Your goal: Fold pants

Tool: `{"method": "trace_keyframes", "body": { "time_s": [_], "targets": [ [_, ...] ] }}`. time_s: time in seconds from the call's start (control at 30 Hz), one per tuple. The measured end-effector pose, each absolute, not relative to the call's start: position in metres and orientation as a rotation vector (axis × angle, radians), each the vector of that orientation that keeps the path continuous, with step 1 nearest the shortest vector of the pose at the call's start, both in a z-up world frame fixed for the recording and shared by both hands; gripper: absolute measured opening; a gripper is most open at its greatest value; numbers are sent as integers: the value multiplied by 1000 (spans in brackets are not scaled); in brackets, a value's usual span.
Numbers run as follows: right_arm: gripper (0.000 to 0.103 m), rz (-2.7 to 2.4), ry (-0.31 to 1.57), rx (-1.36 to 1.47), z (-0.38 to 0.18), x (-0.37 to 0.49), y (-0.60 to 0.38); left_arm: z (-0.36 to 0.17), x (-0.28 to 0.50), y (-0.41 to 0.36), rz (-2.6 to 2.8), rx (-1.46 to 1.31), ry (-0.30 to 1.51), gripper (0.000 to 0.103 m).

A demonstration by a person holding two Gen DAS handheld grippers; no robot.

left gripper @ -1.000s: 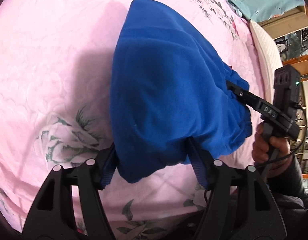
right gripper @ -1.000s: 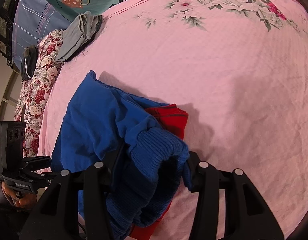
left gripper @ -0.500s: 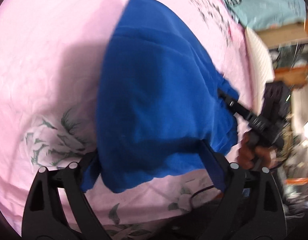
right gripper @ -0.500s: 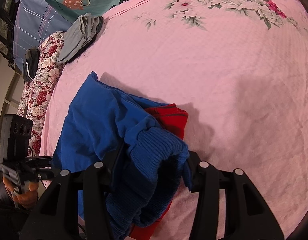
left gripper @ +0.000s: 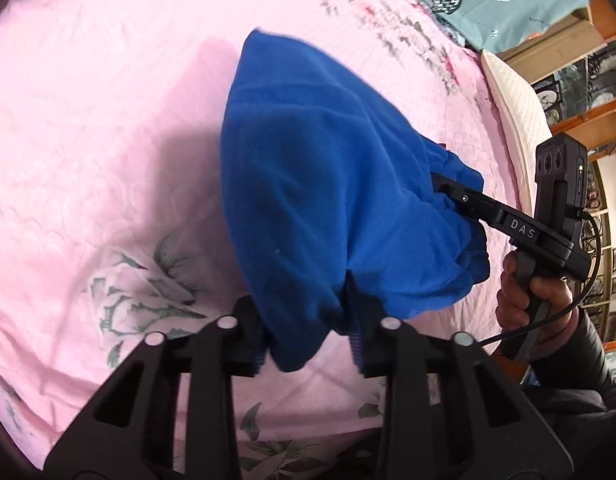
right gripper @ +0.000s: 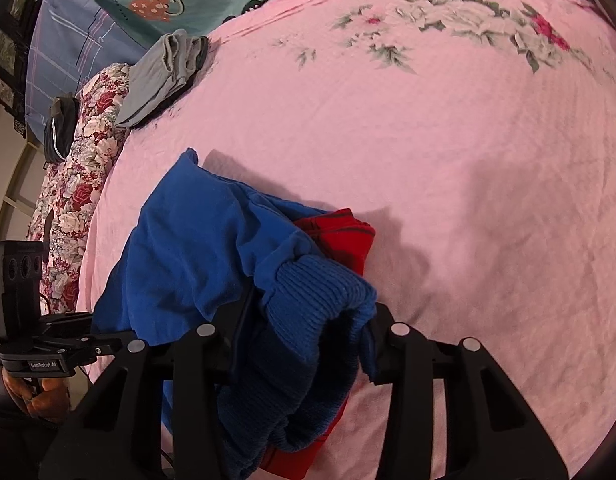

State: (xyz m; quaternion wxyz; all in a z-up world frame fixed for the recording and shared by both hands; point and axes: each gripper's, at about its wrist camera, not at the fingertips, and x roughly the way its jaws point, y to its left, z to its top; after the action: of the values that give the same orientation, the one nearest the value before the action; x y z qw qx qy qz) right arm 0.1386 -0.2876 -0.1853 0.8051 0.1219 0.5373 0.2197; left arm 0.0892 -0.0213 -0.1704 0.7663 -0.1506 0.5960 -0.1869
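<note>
A bed with a pink floral bedspread [right gripper: 448, 152] fills both views. The blue pants [left gripper: 332, 184] lie bunched on the bedspread, at its near edge by the person, with one pointed corner reaching toward the middle of the bed. A red lining or second red garment [right gripper: 340, 236] shows under the pants' ribbed blue waistband [right gripper: 320, 296]; which it is cannot be told. A grey folded garment [right gripper: 167, 68] lies well apart from the pants at the bedspread's far left edge, beside a rose-patterned cushion [right gripper: 75, 160].

The left hand-held gripper [left gripper: 308, 344] is closing its jaws, with a gathered fold of the pants pinched between them. The right hand-held gripper [right gripper: 303, 340] is also closing, the thick waistband pressed between its fingers. A hand [left gripper: 532, 300] grips the right tool's handle just beside the pants.
</note>
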Motion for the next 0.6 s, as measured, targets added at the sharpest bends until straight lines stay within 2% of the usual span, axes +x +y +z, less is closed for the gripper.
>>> {"method": "trace_keyframes", "body": {
  "time_s": [0.3, 0.6],
  "targets": [
    [41, 494, 1033, 171, -138, 144, -271, -124, 91, -12, -403, -247, 1158, 27],
    [41, 497, 877, -13, -83, 230, -236, -82, 163, 3, -357, -158, 1013, 27]
  ]
}}
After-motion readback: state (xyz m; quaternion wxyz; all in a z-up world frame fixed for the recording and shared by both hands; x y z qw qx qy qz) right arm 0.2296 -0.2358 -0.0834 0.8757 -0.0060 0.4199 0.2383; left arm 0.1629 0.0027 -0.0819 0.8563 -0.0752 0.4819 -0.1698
